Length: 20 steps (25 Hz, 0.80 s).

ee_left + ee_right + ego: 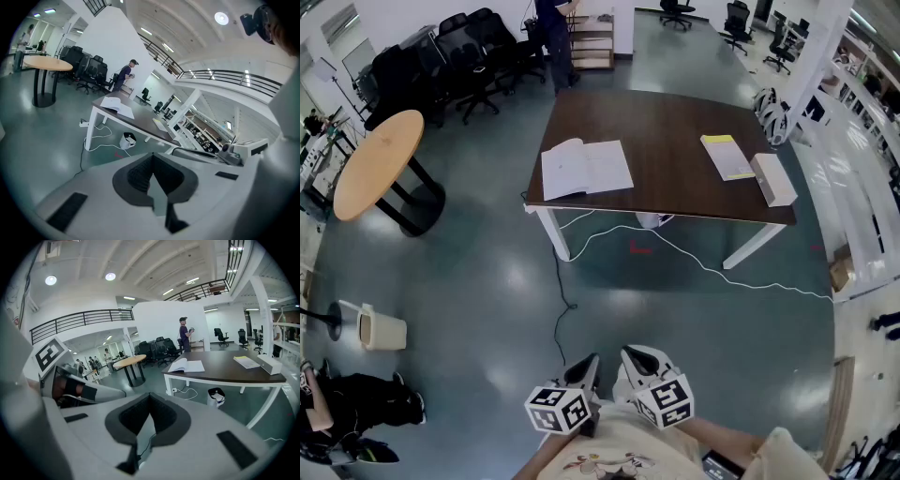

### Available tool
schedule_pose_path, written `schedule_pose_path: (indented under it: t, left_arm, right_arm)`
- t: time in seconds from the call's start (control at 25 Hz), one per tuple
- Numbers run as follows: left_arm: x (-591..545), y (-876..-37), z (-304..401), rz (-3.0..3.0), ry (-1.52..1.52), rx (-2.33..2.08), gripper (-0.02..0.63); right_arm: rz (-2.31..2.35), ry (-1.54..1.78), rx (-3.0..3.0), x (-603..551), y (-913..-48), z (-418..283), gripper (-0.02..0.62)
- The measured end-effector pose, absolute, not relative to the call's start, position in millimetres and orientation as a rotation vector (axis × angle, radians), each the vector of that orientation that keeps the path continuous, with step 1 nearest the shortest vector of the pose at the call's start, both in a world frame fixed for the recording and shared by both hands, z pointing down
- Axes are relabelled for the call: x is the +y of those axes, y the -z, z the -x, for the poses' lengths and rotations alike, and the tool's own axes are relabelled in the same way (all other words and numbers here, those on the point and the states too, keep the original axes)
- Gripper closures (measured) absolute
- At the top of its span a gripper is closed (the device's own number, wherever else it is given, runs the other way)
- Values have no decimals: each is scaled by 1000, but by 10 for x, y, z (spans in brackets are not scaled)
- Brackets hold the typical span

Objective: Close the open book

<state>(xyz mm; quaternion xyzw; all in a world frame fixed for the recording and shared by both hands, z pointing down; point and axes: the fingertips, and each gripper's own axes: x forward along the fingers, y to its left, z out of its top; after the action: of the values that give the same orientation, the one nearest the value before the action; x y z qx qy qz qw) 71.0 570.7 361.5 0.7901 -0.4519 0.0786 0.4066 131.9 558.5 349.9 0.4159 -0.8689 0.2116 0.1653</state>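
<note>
The open book lies flat with white pages up at the left end of the dark brown table, far ahead of me. It also shows in the left gripper view as the open book and in the right gripper view as the open book. Both grippers are held close to my body, well short of the table. My left gripper is shut, its jaws meeting at the tip with nothing between them. Beside it, my right gripper is likewise shut and holds nothing.
A yellow-covered pad and a white box lie at the table's right end. A white cable and a black cable trail over the floor. A round orange table, black chairs and a bin stand left; a person stands beyond.
</note>
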Motion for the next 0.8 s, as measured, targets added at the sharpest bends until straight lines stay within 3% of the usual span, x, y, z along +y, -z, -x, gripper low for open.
schedule_pose_path:
  t: [0.4,0.8]
  left_arm:
    - [6121,-3592,-195,-1957,-227,-1218,600]
    - [6102,-3446,-358,-1968,-231,-1240,600]
  right_arm:
    - [-1181,-615,-2438,6035,-3483,-930,591]
    - [-1163,-719,-2471,5947,-3392,-1125,589]
